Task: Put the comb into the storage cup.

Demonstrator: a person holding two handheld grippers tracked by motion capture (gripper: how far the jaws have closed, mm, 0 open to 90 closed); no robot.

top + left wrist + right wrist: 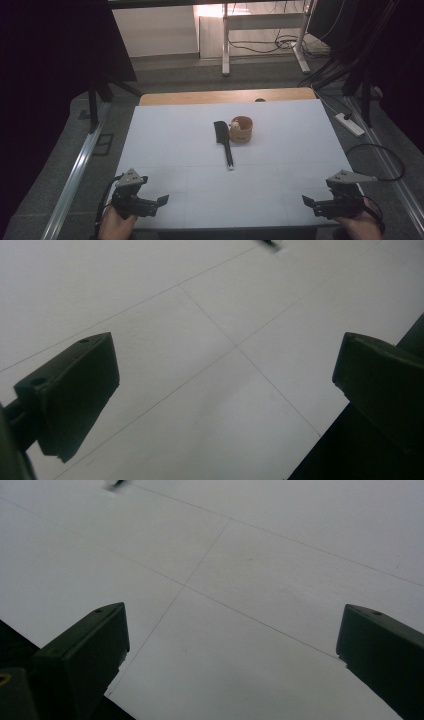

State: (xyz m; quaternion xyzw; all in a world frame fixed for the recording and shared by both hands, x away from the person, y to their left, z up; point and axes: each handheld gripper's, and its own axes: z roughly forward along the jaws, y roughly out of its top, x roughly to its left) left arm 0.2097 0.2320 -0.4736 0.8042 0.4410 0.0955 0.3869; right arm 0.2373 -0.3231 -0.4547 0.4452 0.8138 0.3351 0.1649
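Meanwhile | spatula (223, 141) touching wooden cup (241, 129) | table (175, 150) midway

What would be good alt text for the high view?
A black brush lies beside a small wooden cup at the middle of a white table. The left gripper and right gripper are open at the near corners, far from both.

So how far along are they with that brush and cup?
Nothing looks done yet. The black brush lies flat beside the brown cup, untouched. The left gripper and right gripper sit open and empty near the table's front edge. All the handling remains.
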